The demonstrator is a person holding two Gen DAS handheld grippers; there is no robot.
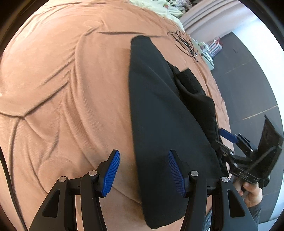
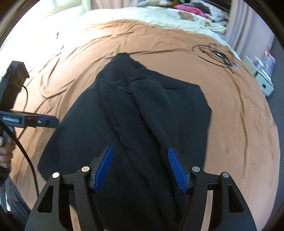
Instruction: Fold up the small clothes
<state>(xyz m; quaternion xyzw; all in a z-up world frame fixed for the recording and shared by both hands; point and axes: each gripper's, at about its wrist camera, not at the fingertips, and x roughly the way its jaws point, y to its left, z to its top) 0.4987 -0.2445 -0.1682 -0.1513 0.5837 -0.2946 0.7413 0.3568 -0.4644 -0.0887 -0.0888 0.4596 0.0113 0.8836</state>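
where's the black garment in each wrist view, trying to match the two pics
Left wrist: the black garment fills the centre-right, running from the upper middle down past the right fingertip to the bottom edge.
Right wrist: it fills the centre, running down between and below the open fingers.
Shared landmark: the coiled black cable on the brown bedspread, upper right of the garment in both views.

- Garment: near end cut off by the bottom edge in both views.
- Tangled cable: too small to identify.
- Far clutter: blurred.
- Right gripper: fingertips hidden behind the garment.
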